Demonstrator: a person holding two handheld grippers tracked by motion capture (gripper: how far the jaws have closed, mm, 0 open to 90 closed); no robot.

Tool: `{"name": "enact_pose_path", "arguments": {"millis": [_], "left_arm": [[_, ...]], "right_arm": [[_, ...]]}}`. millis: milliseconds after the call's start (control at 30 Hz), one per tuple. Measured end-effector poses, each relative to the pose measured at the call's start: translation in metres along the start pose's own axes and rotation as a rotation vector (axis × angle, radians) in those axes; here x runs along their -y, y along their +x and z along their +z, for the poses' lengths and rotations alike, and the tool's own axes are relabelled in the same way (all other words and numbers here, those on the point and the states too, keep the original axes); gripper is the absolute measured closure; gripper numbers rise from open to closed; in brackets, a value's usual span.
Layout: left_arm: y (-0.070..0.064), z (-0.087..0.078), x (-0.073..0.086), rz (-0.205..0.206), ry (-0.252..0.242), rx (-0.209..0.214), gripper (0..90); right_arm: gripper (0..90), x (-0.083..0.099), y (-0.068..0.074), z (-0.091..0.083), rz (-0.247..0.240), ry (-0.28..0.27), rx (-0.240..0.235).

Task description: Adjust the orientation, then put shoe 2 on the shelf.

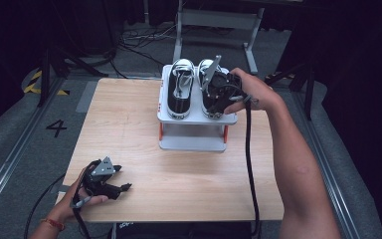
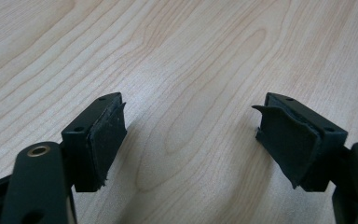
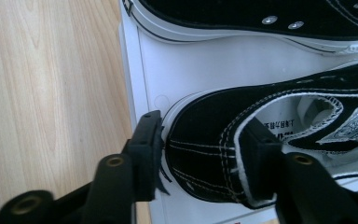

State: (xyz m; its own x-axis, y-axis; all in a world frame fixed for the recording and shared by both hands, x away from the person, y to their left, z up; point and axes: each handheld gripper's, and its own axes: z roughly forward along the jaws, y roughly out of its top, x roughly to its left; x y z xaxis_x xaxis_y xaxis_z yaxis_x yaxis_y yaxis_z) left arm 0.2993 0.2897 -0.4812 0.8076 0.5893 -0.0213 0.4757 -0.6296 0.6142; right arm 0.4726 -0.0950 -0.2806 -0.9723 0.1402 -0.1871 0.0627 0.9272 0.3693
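Black canvas sneakers, two in count, stand side by side on the top shelf of one white rack at the far edge of the wooden table. I hold my right gripper at the right sneaker: one jaw sits outside the heel, the other inside the opening, clamped on the heel wall. The left sneaker is untouched. My left gripper rests low on the table's near left corner, well apart from the rack, jaws spread wide with nothing between them.
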Motion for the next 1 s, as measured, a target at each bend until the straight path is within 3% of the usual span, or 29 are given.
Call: {"name": "enact_pose_path", "arguments": {"millis": [400, 567, 667, 833, 1000], "left_arm": [[0.000, 0.000, 0.000, 0.003, 0.000, 0.004, 23.3], [0.001, 0.000, 0.000, 0.005, 0.000, 0.008, 23.3], [0.001, 0.000, 0.000, 0.007, 0.000, 0.012, 23.4], [0.001, 0.000, 0.000, 0.008, 0.000, 0.011, 23.3], [0.001, 0.000, 0.000, 0.008, 0.000, 0.010, 23.3]], "right_arm": [[35.2, 0.006, -0.002, -0.009, 0.036, -0.013, 0.094], [31.2, 0.016, -0.003, -0.023, 0.070, -0.069, 0.145], [30.8, 0.022, -0.001, -0.030, 0.079, -0.093, 0.151], [29.1, 0.036, 0.009, -0.039, 0.110, -0.151, 0.163], [29.0, 0.047, 0.023, -0.040, 0.111, -0.160, 0.188]]}}
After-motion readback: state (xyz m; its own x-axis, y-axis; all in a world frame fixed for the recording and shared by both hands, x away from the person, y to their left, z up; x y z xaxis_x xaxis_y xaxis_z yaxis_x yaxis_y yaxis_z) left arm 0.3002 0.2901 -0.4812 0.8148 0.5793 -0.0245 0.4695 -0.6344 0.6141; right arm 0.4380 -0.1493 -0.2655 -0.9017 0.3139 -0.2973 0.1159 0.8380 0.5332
